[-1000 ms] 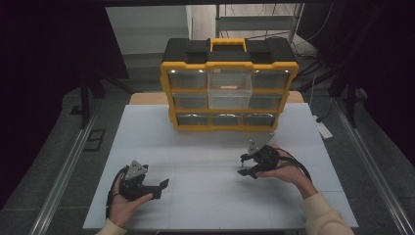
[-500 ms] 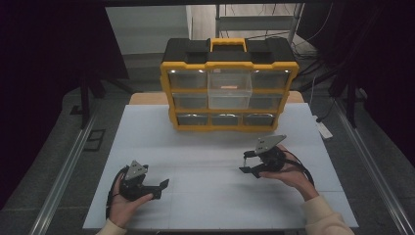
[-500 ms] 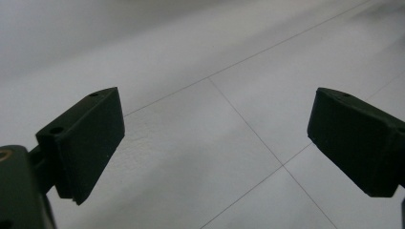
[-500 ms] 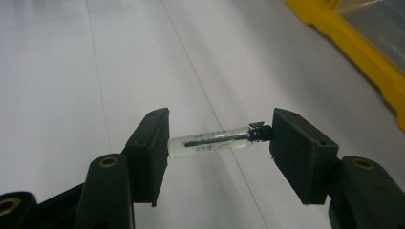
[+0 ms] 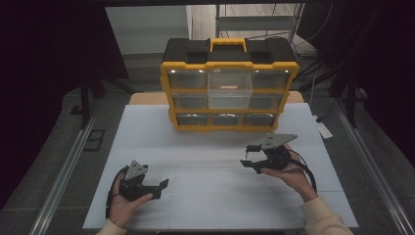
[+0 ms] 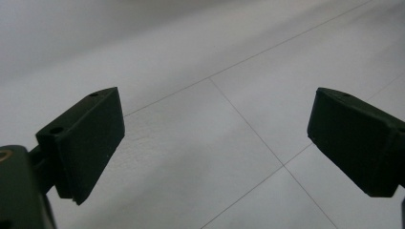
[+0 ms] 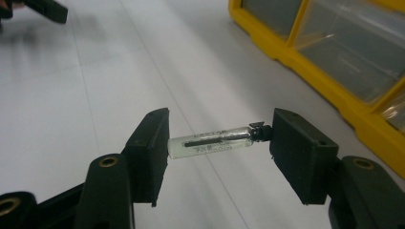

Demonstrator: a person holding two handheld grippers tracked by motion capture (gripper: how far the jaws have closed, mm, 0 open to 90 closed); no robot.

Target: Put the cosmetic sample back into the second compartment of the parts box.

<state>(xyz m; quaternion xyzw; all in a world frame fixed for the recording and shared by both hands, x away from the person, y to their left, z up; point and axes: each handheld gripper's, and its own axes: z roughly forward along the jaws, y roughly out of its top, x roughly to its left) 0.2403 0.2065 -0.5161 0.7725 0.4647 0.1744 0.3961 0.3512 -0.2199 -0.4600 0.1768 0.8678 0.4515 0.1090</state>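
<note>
Right claw [image 7: 215, 143] clamping glass vial [image 7: 212, 141] endwise

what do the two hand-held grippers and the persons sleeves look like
Both are black. The left hand-held gripper and the right hand-held gripper each carry a grey three-cornered plate on top and trail a black cable. Close up, the jaws end in blocky black pads with small screw holes, and brass-coloured pivots show on the right one. The sleeves are cream-coloured.

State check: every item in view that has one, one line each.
Left gripper: open, nothing between the jaws.
Right gripper: shut on the vial, gripped end to end.
Vial: clear, capped, lying level, off the table.
Organizer: upright; one middle drawer pulled out, the others pushed in.
</note>
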